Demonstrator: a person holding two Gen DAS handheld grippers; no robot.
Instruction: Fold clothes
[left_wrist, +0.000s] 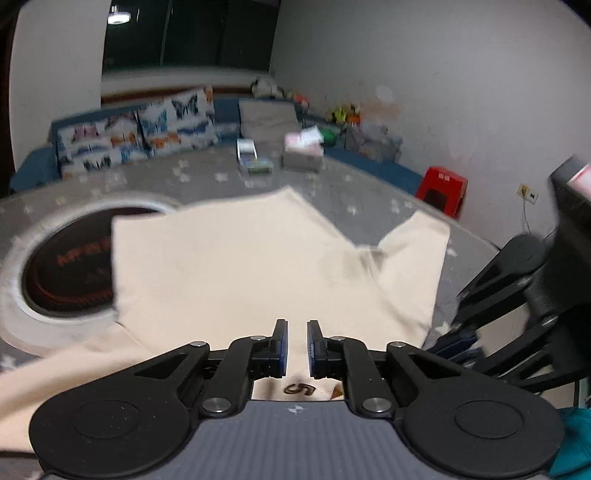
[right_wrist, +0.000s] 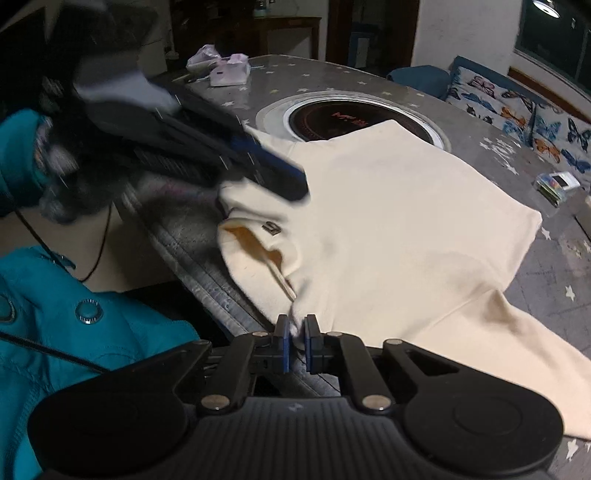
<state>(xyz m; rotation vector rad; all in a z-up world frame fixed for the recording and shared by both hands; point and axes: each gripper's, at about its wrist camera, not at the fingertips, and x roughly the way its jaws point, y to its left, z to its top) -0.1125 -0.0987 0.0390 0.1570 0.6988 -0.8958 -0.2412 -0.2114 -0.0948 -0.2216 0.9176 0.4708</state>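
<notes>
Night shows behind the window, and a grey star-patterned table (right_wrist: 332, 77) with a round cooktop (right_wrist: 354, 116) set into it carries a cream shirt (right_wrist: 388, 221). It lies at the near edge of the table, its neck end hanging slightly over that edge and its far part covering some of the cooktop.

The right gripper (right_wrist: 296, 338) sits at the near edge with its jaws nearly together and a bit of cream cloth between them, so it seems to pinch the fabric by the neck. The left gripper (left_wrist: 297, 349) hovers over the neck area with a narrow gap between its jaws; I cannot tell whether it holds cloth. From the right wrist view it is a blur above the collar.

Risks, as I judge them: the right pinch is shallow, so a quick pull could slip it free and drop the fold. The overhanging neck end could drag the shirt off the near edge if released. Pulling unevenly would skew the fold.

Soft and thick-looking, the shirt has a small dark label at the neck (right_wrist: 271, 228), an orange-tinted lining inside the collar and one sleeve (right_wrist: 535, 350) trailing toward the near right corner.
</notes>
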